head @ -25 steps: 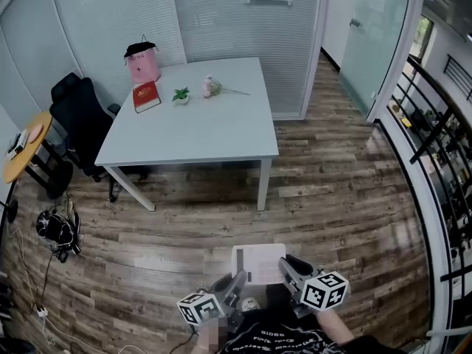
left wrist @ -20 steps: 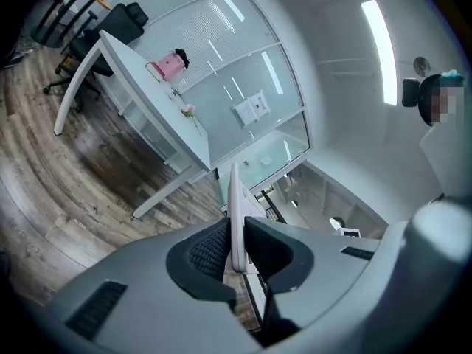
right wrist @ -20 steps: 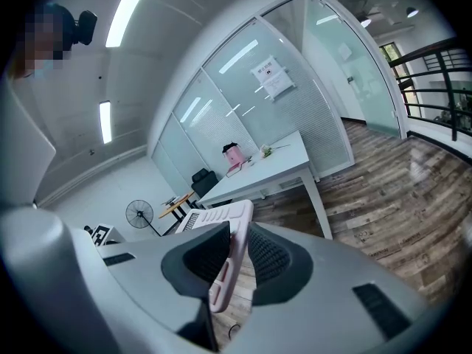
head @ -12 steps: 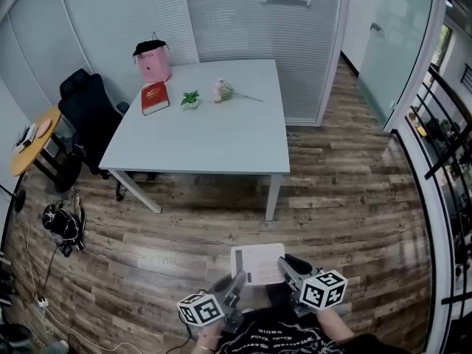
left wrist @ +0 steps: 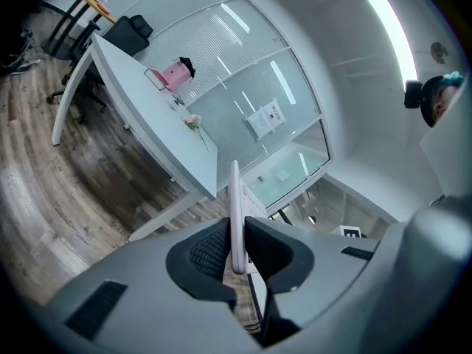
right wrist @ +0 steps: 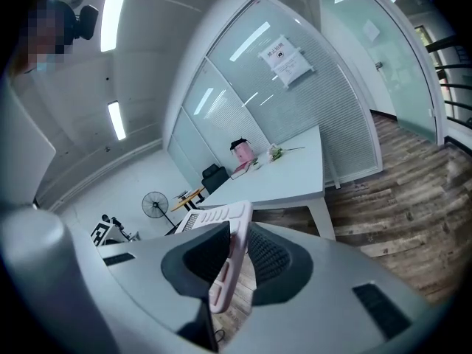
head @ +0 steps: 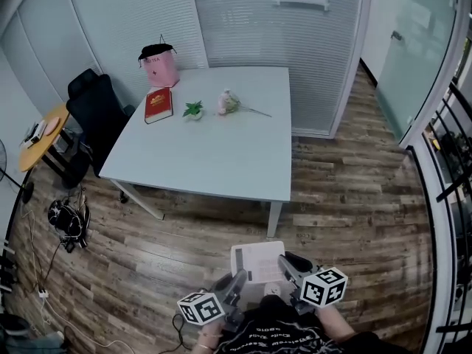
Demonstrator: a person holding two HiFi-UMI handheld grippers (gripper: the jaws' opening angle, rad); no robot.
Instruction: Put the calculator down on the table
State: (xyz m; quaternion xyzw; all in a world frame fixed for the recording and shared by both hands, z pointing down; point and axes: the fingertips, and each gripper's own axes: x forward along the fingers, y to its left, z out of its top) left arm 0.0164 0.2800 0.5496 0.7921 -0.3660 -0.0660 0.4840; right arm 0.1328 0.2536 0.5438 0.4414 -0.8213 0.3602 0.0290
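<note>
A flat white calculator [head: 257, 262] is carried between both grippers at the bottom of the head view, short of the near edge of the white table [head: 214, 146]. My left gripper [head: 237, 281] is shut on its left edge, where the calculator [left wrist: 235, 209] shows edge-on between the black pads. My right gripper [head: 284, 268] is shut on its right side, and its own view shows the calculator [right wrist: 225, 260] with a pinkish edge between the pads. The table [right wrist: 291, 172] lies ahead in the right gripper view and as a table [left wrist: 147, 109] seen aslant in the left one.
On the table's far side stand a pink bag [head: 160, 66], a red book [head: 156, 104], a small green plant [head: 194, 110] and a flower [head: 230, 103]. A black office chair [head: 96, 113] and an orange side table [head: 44, 135] are at the left. Wood floor [head: 339, 198] surrounds the table.
The table has come nearer and sits lower in the head view as I walk toward it. Both grippers still carry the calculator in the same grip.
</note>
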